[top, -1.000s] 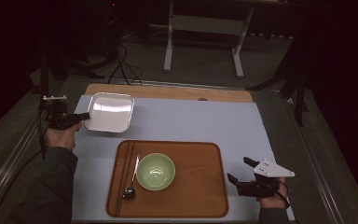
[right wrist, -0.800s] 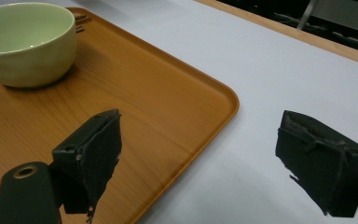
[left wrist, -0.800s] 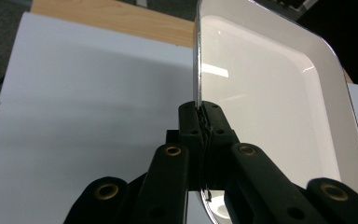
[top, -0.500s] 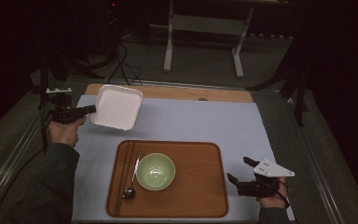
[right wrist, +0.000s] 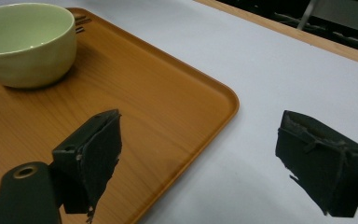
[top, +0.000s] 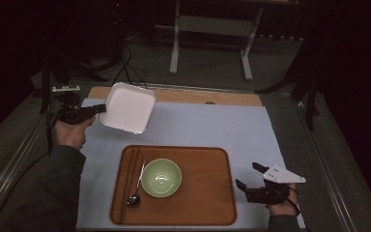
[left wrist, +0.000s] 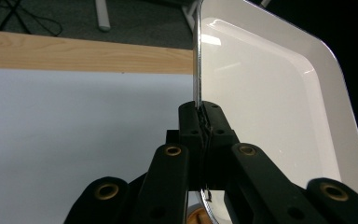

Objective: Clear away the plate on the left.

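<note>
1. Left claw (top: 98, 109) clenches the near rim of the white tray (top: 128, 107), held tilted above the table (top: 207, 125).
2. Right claw (top: 248, 176) stands released, just beside the wooden tray (top: 207, 193).

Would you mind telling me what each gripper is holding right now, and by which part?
The left gripper pinches the white square plastic plate by its rim edge, lifted and tilted. The right gripper is open, holding nothing.
</note>
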Motion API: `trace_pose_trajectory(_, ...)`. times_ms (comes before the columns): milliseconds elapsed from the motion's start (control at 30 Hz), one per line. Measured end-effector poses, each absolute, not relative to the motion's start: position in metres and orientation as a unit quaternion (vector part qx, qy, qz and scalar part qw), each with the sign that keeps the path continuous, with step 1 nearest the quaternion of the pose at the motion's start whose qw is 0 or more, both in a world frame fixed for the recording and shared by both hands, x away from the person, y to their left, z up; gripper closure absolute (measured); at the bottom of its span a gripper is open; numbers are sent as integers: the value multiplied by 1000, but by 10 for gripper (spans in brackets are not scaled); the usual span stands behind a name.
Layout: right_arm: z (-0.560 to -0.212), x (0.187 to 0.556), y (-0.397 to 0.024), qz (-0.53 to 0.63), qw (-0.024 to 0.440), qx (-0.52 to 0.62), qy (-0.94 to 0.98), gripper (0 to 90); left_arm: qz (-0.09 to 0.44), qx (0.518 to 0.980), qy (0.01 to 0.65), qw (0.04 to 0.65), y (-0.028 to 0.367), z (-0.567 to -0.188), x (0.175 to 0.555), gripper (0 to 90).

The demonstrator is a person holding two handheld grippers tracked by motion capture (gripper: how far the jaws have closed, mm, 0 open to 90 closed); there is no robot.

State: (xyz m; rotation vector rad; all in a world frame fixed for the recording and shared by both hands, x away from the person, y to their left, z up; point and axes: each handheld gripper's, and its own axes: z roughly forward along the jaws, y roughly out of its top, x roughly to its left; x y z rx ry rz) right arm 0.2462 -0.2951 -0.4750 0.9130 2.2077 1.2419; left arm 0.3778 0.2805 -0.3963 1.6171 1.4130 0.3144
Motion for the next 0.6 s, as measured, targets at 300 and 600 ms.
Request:
trace_pose_trajectory(300,-475,246,-296,450,223,331,799,139,128,683,544,471,260,-388,378,894)
trace_pose_trajectory(600,-474,246,-297,451,224,331,798,139,121,710,511,469,237,-383,377,894)
